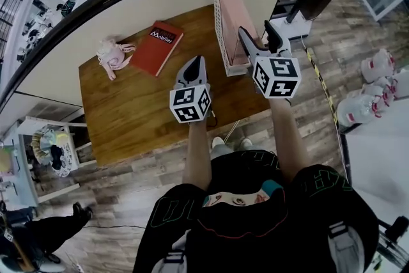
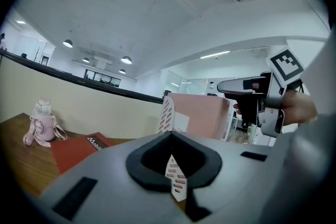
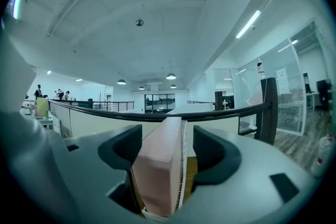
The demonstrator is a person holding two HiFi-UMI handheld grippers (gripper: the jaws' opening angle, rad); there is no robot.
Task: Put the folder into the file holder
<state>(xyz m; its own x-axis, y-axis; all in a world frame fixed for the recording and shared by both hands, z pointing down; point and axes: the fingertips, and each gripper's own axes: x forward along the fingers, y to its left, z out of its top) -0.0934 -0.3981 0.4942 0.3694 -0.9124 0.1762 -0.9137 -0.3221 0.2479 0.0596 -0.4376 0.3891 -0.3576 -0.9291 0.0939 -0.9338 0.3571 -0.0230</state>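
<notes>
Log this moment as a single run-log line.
stage: folder placed | pink flat folder: upright inside white perforated file holder | right gripper: jaws open, astride folder top | left gripper: jaws shut, empty

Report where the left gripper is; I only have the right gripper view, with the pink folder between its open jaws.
Observer: In the head view the left gripper is held over the middle of the table, left of the file holder.
Operator: Give me its jaw state.
Observer: Jaws together, nothing between them.
Operator: List what else is on that table.
Observer: A red book lies flat left of the holder, and a pink bottle sits just past it near the table's far left corner.
</notes>
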